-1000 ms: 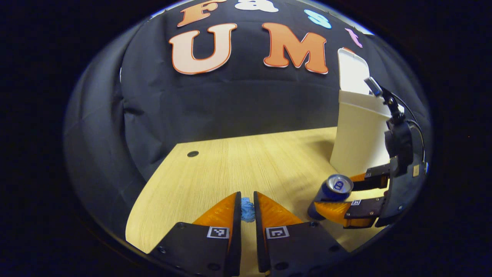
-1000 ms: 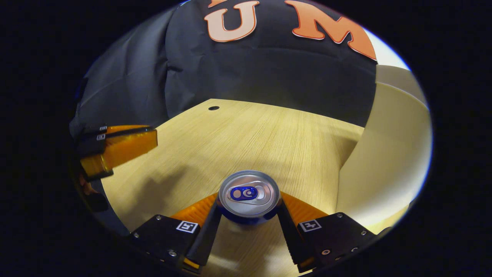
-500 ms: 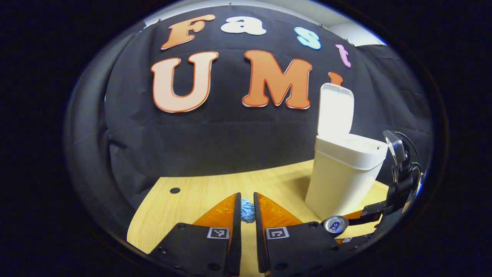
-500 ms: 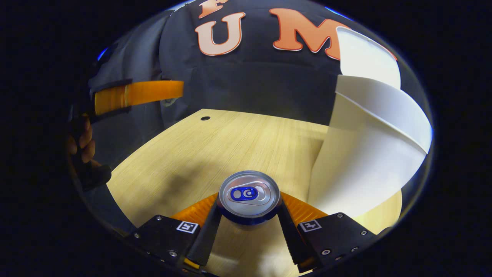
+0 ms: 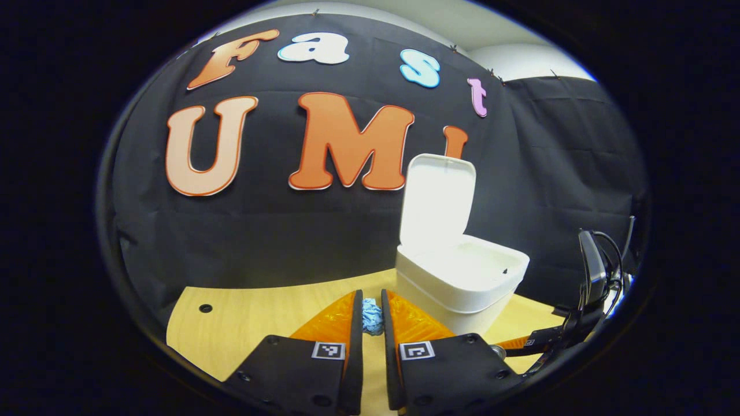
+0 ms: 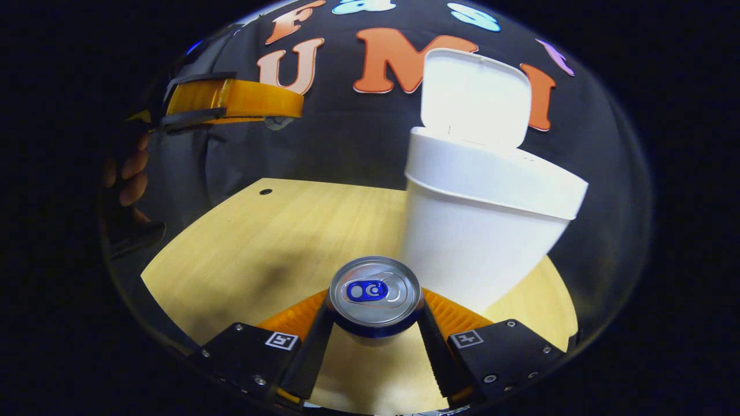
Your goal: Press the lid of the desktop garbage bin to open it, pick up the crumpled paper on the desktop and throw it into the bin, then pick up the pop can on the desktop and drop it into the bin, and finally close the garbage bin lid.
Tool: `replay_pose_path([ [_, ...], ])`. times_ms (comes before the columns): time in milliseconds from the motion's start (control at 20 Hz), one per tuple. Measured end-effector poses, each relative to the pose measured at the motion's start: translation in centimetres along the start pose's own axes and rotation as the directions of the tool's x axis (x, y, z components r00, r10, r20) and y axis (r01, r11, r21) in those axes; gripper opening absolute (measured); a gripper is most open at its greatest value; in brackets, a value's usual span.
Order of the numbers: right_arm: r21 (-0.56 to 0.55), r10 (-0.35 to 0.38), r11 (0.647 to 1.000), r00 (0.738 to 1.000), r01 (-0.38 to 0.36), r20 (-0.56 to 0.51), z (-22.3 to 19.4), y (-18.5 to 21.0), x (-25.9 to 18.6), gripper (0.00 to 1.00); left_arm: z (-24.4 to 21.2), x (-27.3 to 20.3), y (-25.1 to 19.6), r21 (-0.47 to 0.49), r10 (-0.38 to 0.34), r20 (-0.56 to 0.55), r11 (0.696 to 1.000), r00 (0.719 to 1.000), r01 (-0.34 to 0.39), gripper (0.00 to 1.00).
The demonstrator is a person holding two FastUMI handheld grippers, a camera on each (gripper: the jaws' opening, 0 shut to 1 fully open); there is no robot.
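- Two claws are loaded at once: the left claw (image 5: 370, 316) pinches the blue crumpled paper (image 5: 372, 315) between its fingertips, and the right claw (image 6: 374, 319) is pressed against both sides of the pop can (image 6: 374, 296), which stands upright with its top toward the camera.
- Both loads hang above the counter (image 6: 277, 231); neither rests on it.
- The white bin (image 5: 462, 283) stands on the counter with its lid (image 5: 437, 196) tipped up and back, so the mouth is open.
- From the left claw, the bin mouth lies just ahead and to the right, at about the height of the paper.
- From the right claw, the bin rises close ahead and slightly right, its rim above the can.
- By my reading, the paper is nearer to a drop and goes in first; the can needs more lift.
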State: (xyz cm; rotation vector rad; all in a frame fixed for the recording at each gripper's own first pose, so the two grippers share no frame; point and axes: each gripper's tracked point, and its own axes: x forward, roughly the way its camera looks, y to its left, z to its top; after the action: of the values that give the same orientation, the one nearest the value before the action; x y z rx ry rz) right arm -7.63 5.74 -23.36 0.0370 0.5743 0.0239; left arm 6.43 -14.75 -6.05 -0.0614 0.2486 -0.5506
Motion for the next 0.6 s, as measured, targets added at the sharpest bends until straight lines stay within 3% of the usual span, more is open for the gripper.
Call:
replay_pose_path([
  [250, 0.029, -0.084, 0.996, 0.996, 0.083, 0.027, -0.1, -5.2, -2.2, 0.80, 1.9, 2.4, -4.5, 0.012, -0.075, 0.015, 0.997, 0.997, 0.075, 0.20],
  [300, 0.036, -0.098, 0.995, 0.995, 0.097, 0.030, -0.4, -6.3, -2.7, 0.75, 2.0, 2.8, -5.2, 0.019, -0.086, 0.014, 0.996, 0.996, 0.086, 0.20],
  [350, 0.044, -0.120, 0.992, 0.992, 0.119, 0.033, -0.1, -7.2, -3.2, 0.80, 2.0, 3.2, -6.0, 0.027, -0.094, 0.008, 0.995, 0.996, 0.094, 0.20],
  [600, 0.072, -0.179, 0.982, 0.983, 0.176, 0.045, 0.4, -11.8, -4.6, 0.80, 2.1, 4.8, -9.7, 0.052, -0.141, -0.005, 0.989, 0.990, 0.141, 0.20],
])
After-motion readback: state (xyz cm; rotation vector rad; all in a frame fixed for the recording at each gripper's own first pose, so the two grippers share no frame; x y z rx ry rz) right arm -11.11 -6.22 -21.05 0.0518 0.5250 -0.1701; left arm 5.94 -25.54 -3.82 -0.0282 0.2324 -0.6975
